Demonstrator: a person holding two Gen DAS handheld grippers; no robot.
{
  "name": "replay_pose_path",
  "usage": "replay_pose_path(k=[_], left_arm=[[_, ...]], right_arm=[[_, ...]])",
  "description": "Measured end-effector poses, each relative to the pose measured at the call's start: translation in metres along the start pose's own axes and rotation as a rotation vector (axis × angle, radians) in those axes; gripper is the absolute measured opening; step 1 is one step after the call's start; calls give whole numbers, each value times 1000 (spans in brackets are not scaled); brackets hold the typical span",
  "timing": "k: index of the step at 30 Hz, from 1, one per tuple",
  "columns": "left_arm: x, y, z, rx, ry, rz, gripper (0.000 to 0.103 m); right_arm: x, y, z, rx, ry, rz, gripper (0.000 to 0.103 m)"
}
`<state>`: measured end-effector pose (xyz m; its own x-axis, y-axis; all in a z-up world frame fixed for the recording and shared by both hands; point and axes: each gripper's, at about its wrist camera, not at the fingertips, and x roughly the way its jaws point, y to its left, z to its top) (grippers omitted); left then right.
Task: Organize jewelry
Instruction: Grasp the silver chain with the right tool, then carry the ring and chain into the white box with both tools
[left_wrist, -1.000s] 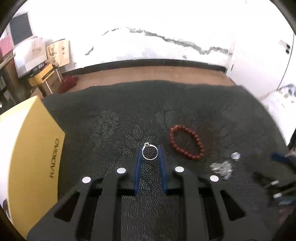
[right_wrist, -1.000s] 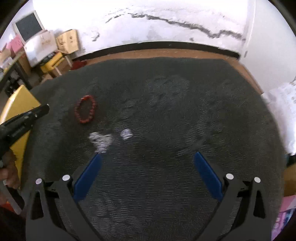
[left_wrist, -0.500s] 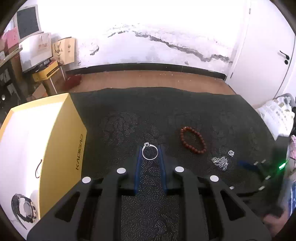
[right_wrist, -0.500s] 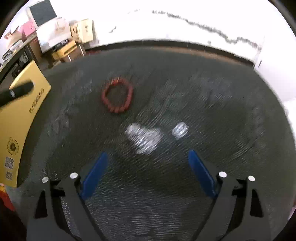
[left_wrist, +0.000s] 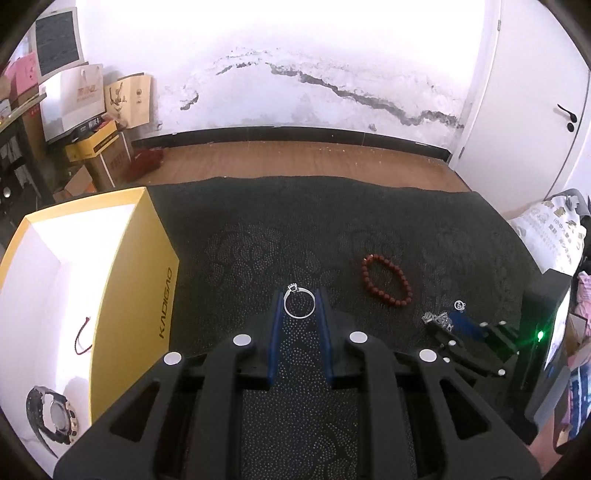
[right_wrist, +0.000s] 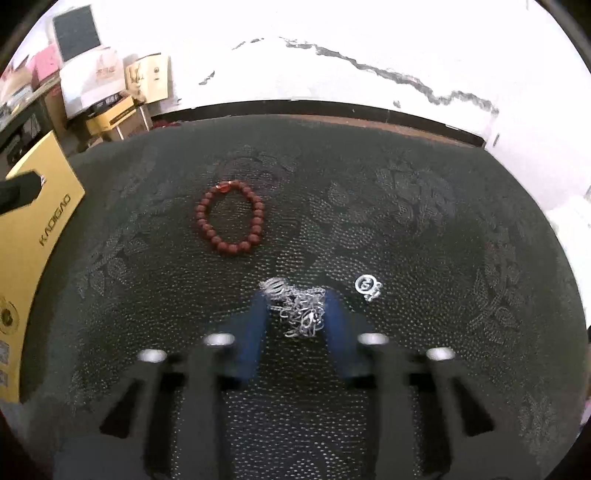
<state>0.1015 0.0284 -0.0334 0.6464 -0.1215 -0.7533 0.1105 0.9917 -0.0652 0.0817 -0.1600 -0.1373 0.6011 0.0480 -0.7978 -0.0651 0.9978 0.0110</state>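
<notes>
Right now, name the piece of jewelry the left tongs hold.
The silver ring, clamped between the left tongs; the red bead bracelet lies loose on the dark cloth.

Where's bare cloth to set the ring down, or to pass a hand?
Free: dark patterned cloth between yellow box and red bead bracelet, and its far strip. Crowded: silver chain pile and small round charm, where right gripper is closing.
</notes>
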Motion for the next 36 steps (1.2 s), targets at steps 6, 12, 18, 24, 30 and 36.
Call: replay_pose_path(k=[6,12,18,24,30,36], left_arm=[[-1,-4,2,8,-5,-1,18],[-5,-2,3,3,-12,10,18],[-16,-4,2,6,-16,9,18],[-45,-1,0,9,-6,7,18],[-81,20,-1,-14,-27,35,18],[-114,59,-4,-58,-62,81,18]], right_arm=[[0,5,5,-13,27,17,11],[-12,0,10,8,28,26,9],[-51,-3,24,27,-15,52,9],[-107,2,45,25,-83,70,9],[-164,26,63,-23,-160,116,9],[-200,65,78,-79,-205,185,9]])
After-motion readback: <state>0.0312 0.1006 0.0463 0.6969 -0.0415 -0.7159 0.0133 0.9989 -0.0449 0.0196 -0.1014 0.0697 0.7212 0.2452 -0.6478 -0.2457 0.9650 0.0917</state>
